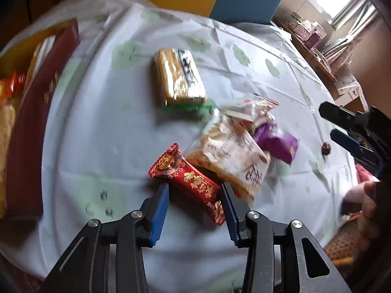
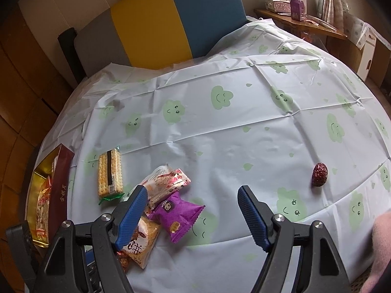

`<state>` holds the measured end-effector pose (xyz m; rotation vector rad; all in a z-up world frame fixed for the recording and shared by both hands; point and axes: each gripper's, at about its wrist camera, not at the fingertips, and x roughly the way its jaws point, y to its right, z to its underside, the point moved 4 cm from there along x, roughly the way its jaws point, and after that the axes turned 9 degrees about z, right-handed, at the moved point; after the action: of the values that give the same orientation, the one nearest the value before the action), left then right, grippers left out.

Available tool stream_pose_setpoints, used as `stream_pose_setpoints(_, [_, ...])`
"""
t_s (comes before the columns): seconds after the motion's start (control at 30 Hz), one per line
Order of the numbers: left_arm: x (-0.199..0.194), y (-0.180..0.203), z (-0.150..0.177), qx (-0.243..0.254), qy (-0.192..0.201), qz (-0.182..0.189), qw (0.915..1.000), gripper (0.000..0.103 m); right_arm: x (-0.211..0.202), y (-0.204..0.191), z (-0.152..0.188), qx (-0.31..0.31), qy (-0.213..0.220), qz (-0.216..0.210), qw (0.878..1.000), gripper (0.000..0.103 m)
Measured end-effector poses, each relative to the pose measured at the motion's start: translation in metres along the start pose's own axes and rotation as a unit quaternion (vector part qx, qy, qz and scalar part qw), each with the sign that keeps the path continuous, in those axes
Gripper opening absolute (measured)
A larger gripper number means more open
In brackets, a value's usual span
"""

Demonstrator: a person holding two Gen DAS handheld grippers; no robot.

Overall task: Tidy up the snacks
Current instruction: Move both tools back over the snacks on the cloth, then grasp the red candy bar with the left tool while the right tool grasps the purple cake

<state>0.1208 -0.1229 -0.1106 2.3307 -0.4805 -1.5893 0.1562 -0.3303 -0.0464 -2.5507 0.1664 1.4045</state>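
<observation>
My left gripper (image 1: 195, 188) is closed around a red snack packet (image 1: 188, 179) with gold print, its blue pads against both sides of it. Just behind lie a tan biscuit bag (image 1: 229, 151), a purple packet (image 1: 277, 142) and a clear cracker pack (image 1: 179, 77). My right gripper (image 2: 193, 193) is open and empty above the tablecloth, to the right of the snack pile: purple packet (image 2: 179, 216), tan bag (image 2: 143, 241), pink-white packet (image 2: 166, 180), cracker pack (image 2: 110, 174). It also shows at the right edge of the left wrist view (image 1: 342, 127).
A dark red gift box (image 1: 36, 122) with gold lining holds several snacks at the table's left edge; it also shows in the right wrist view (image 2: 52, 195). A wrapped red date (image 2: 319, 174) lies alone on the right. A yellow-blue chair (image 2: 171, 22) stands behind the table.
</observation>
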Motion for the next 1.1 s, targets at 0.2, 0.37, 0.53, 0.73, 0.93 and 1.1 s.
stream_pose_setpoints(0.2, [-0.007,-0.018,-0.022,0.045,0.033,-0.069,0.9960,0.031,0.003,0.001,0.001,0.004,-0.006,0.000,1.000,0.078])
stream_pose_setpoints(0.37, [-0.015,-0.033,-0.022,0.078,0.036,-0.095,0.9918,0.029,0.006,0.003,0.000,0.005,-0.011,0.007,1.000,0.078])
stream_pose_setpoints(0.53, [-0.004,-0.033,-0.010,0.091,0.029,-0.092,0.9912,0.031,0.006,0.011,-0.001,0.022,-0.008,0.019,1.000,0.077])
stream_pose_setpoints(0.73, [-0.004,-0.035,-0.012,0.108,0.027,-0.068,0.9915,0.030,0.010,0.011,0.001,0.027,-0.021,0.009,0.999,0.058])
stream_pose_setpoints(0.93, [-0.008,-0.038,-0.006,0.125,0.044,-0.043,0.9902,0.026,0.021,-0.005,0.005,0.015,-0.055,-0.032,0.998,0.048])
stream_pose_setpoints(1.1, [-0.008,-0.041,-0.006,0.121,0.046,-0.030,0.9912,0.026,0.037,-0.031,0.000,0.002,-0.085,-0.049,0.995,0.048])
